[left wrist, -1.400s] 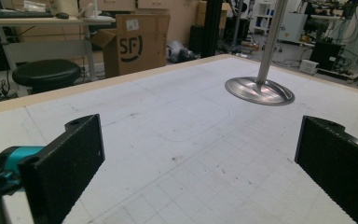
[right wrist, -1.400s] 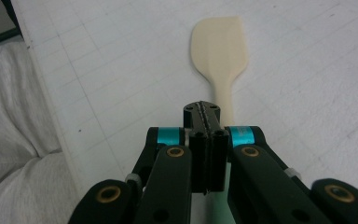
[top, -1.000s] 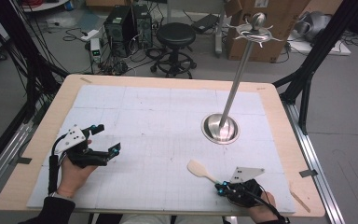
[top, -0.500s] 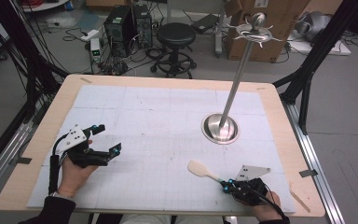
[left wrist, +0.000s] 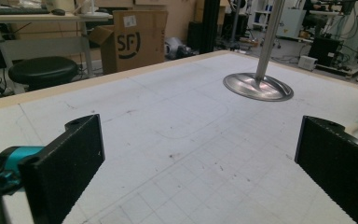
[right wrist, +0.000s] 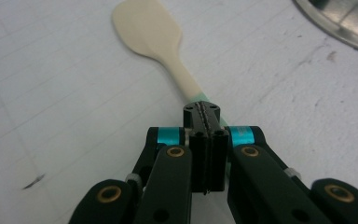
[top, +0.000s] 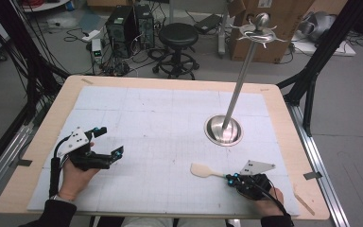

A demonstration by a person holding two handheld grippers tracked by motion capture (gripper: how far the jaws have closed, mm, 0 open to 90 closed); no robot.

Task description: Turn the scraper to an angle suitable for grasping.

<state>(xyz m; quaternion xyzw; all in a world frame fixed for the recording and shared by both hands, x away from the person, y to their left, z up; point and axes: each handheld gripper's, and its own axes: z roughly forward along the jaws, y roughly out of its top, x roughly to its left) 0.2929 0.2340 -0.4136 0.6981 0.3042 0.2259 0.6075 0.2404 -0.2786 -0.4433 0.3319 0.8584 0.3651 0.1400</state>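
A pale wooden spatula (top: 202, 170) lies flat on the white mat, blade to the left. In the right gripper view, the spatula (right wrist: 151, 32) runs from its blade down to a green-tipped handle that passes under the jaw tips. My right gripper (top: 229, 178) (right wrist: 202, 112) is shut, pads pressed together right over that handle end; whether it pinches the handle I cannot tell. My left gripper (top: 111, 141) (left wrist: 198, 158) rests at the mat's left, jaws wide open with nothing between them. A metal stand with a round base (top: 223, 131) (left wrist: 258, 87) rises at the right centre.
The stand's tilted pole ends in a hooked top (top: 257, 30). The base's rim (right wrist: 345, 18) lies close beyond the spatula. A thin wooden stick (top: 304, 200) lies at the table's front right corner. A stool (top: 178, 35) and boxes stand behind the table.
My right gripper has shifted slightly to the right at the spatula's handle end. The spatula and the left gripper have stayed where they were.
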